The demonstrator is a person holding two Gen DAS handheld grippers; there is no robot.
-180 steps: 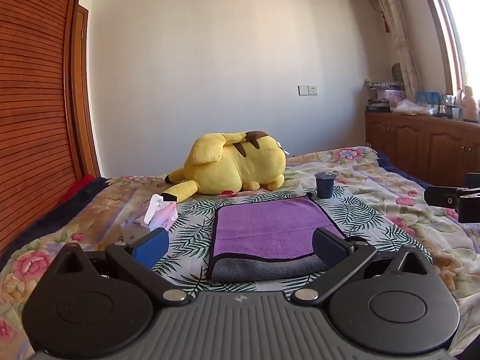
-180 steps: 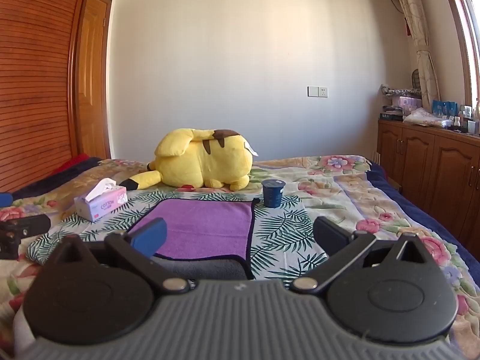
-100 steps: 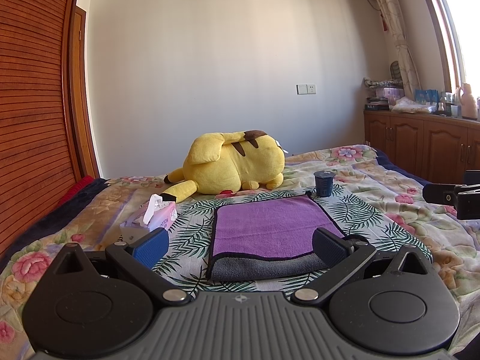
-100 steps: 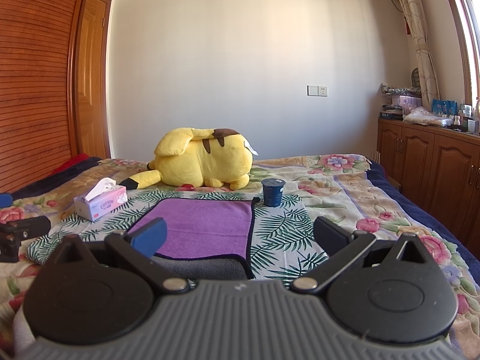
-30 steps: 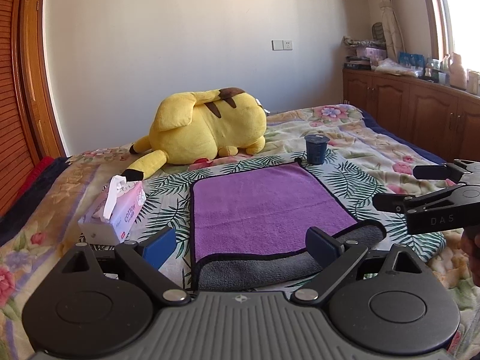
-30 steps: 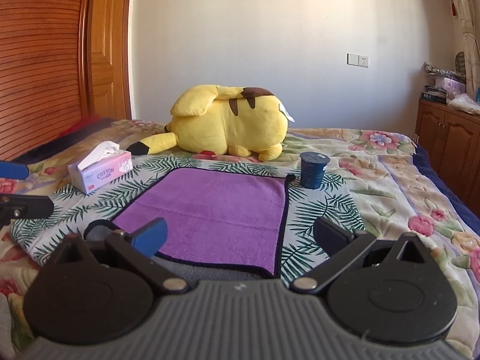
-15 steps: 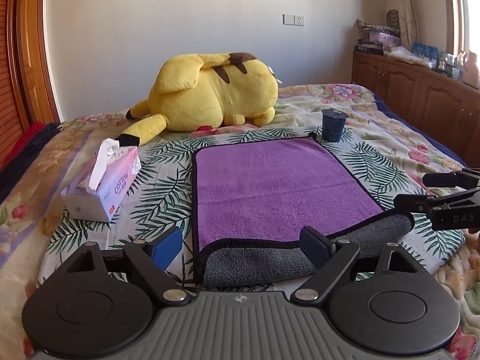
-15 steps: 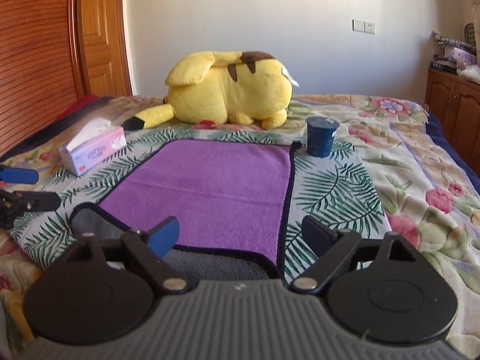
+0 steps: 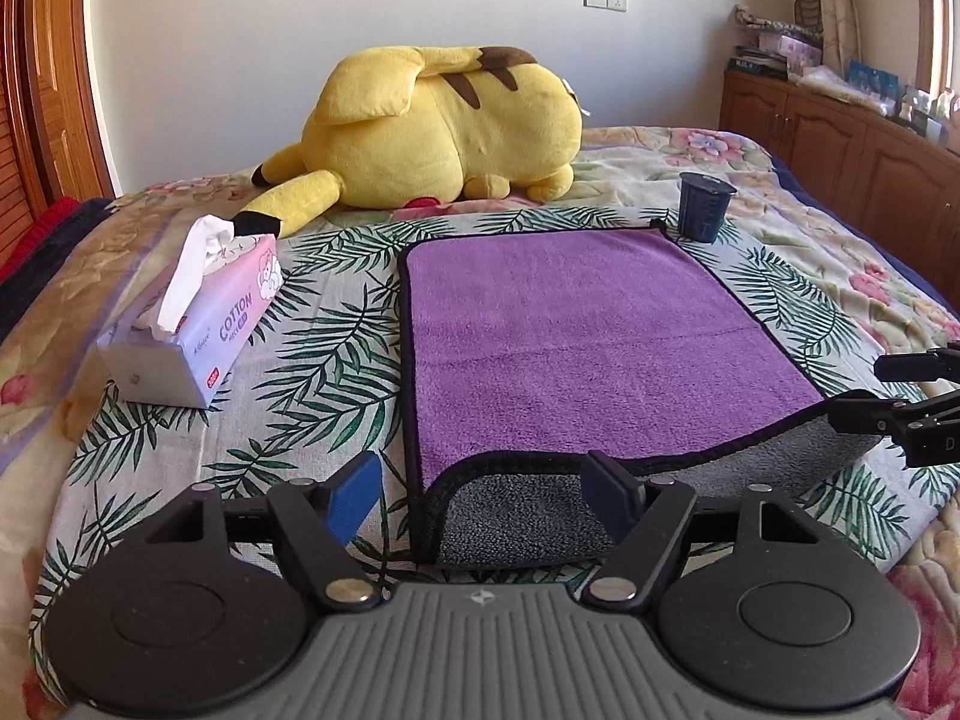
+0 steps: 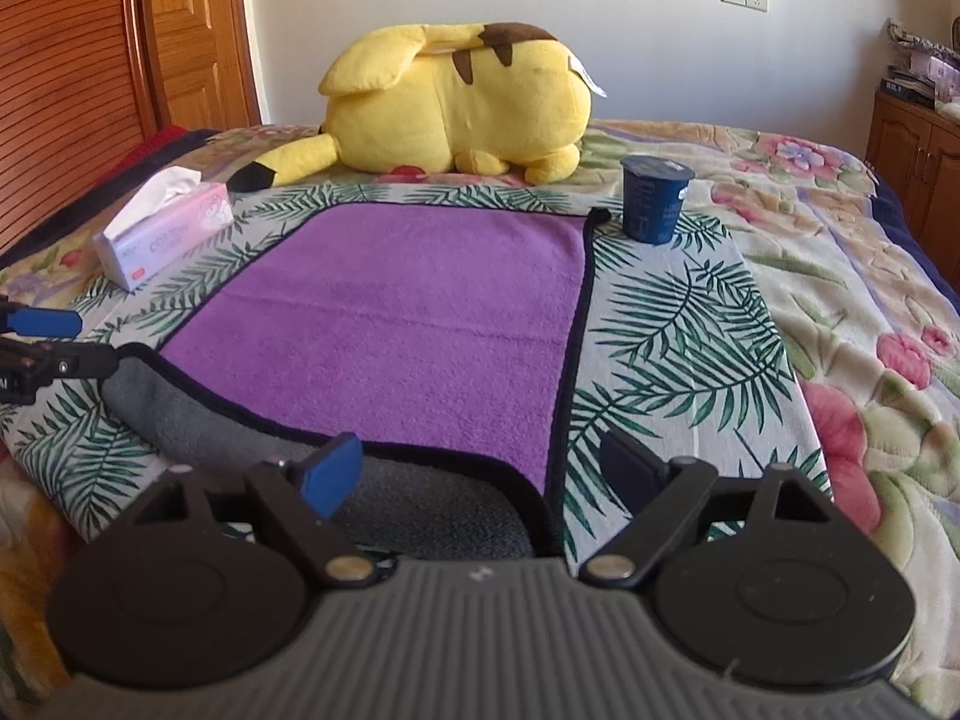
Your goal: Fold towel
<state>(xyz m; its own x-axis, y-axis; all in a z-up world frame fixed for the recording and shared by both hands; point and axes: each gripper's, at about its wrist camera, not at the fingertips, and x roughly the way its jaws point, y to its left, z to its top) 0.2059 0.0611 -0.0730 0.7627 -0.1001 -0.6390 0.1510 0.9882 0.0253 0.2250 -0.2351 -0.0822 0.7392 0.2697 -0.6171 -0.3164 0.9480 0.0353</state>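
A purple towel (image 9: 576,330) with a black hem lies flat on the bed, its near edge turned over to show the grey underside (image 9: 528,516). It also shows in the right wrist view (image 10: 408,306). My left gripper (image 9: 486,495) is open, its jaws either side of the towel's near left corner, just short of it. My right gripper (image 10: 483,471) is open at the near right corner. Each gripper shows at the edge of the other's view: right gripper (image 9: 912,402), left gripper (image 10: 42,342).
A large yellow plush toy (image 9: 432,126) lies beyond the towel. A pink tissue box (image 9: 192,324) sits to the left. A dark blue cup (image 9: 703,207) stands at the towel's far right corner. Wooden cabinets (image 9: 852,144) line the right wall.
Both grippers have moved forward and down toward the towel's near edge, so the towel looms larger. Both have stayed open. The towel has not moved.
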